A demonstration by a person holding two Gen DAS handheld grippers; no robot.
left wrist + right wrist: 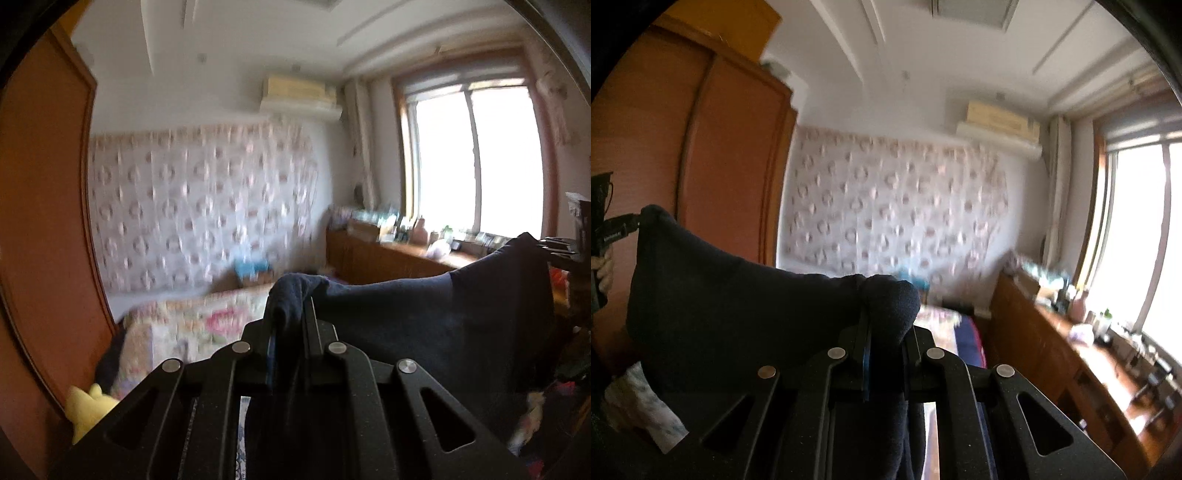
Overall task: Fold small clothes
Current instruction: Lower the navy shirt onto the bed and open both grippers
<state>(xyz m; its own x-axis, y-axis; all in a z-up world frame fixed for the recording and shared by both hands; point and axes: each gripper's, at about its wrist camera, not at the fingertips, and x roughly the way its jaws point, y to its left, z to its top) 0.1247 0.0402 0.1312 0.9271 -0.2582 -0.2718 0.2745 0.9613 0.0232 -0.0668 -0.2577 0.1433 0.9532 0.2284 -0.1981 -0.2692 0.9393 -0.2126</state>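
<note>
Garment: dark navy cloth (424, 325), soft knit look, plain, no print visible.
Place of garment: lifted in the air, stretched between both tongs, top edge sagging in a shallow curve from one corner to the other.
Left tongs (290, 314): nearly closed, pinching one bunched corner of the cloth; a wad of fabric bulges above the tips.
Right tongs (886, 325): nearly closed, pinching the other corner, with a rounded lump of cloth over the tips.
Cross view, left camera: right tongs (554, 245) at far right edge, gripping the raised far corner.
Cross view, right camera: left tongs (622, 225) at far left edge, gripping the far corner; a hand (604, 269) just below, partly cut off.
Surroundings: bed (192, 325) with floral cover below and beyond the cloth; patterned curtain (203, 206) along the back wall; orange-brown wardrobe (701, 147) at left; bright window (476, 158); wooden counter (388, 258) under the window carrying small clutter.
Yellow plush toy (88, 406): low left, beside the bed, partly hidden by the tongs' frame.
Hard to make out: kind of garment not clear; lower hem hidden behind the tongs' frames; background blurred; clutter on the counter too smeared to name; window glass washed out.
</note>
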